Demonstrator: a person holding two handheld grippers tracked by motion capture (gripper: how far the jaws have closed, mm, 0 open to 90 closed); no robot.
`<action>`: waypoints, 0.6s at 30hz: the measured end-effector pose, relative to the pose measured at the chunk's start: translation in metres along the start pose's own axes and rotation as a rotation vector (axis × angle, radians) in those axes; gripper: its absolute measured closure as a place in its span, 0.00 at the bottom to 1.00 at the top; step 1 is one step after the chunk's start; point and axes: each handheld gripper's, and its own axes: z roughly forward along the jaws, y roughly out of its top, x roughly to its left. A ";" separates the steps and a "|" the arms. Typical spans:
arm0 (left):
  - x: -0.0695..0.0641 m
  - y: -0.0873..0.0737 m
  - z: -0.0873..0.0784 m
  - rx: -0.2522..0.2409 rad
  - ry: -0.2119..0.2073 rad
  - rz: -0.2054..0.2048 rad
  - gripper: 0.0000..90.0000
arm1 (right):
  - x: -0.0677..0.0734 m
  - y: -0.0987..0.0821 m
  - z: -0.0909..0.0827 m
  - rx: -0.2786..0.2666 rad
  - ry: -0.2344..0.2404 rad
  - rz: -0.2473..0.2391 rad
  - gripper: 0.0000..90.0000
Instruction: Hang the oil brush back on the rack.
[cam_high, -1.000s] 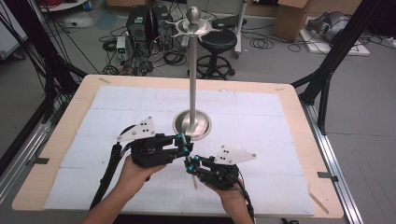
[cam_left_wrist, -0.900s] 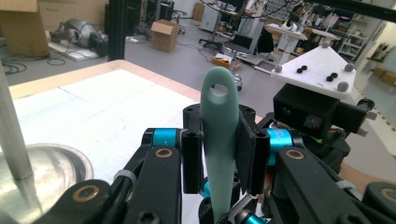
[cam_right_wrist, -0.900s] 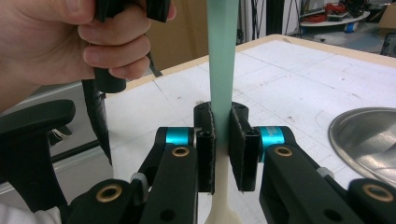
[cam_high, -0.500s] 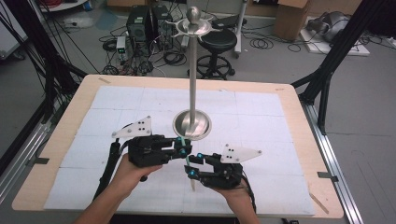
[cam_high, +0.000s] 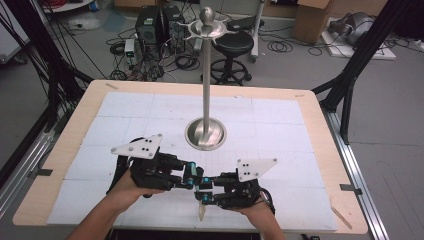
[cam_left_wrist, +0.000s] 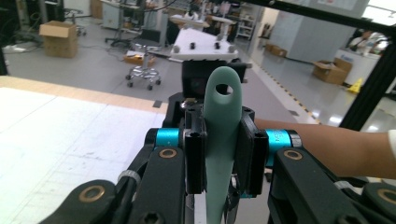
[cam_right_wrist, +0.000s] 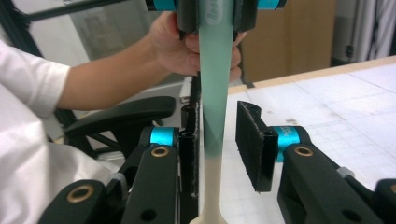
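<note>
Cables, computer cases and a black stool crowd the grey floor behind a wooden table covered with a white gridded mat. At the mat's middle stands a tall metal stand with a round base and a ringed top.

Near the table's front edge, on the left of the high view, the left gripper points rightward in the person's left hand. Its jaws are pressed onto the pale green handle of a spatula: in the left gripper view the handle rises upright between the two black pads, touching both, with its hanging hole just above them.

Right of that, in the high view, the spatula's cream end hangs down just in front of the two gripper tips, near the mat's front edge.

On the right, the right gripper points leftward toward the other one, held in the right hand. Its jaws have just been closing, with the spatula between them. In the right gripper view the left pad lies against the handle, while the right pad stands clearly apart from it, so this gripper is not clamped on the spatula
</note>
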 end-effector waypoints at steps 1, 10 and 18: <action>0.000 0.000 -0.001 -0.007 -0.009 0.001 0.84 | 0.000 0.000 0.000 -0.004 0.012 0.002 0.79; 0.000 0.001 -0.002 -0.014 -0.022 -0.003 0.84 | 0.002 0.000 0.001 -0.017 0.037 0.000 0.88; 0.001 0.001 -0.001 0.002 0.121 -0.026 0.61 | 0.001 -0.003 0.004 -0.016 -0.068 0.036 0.89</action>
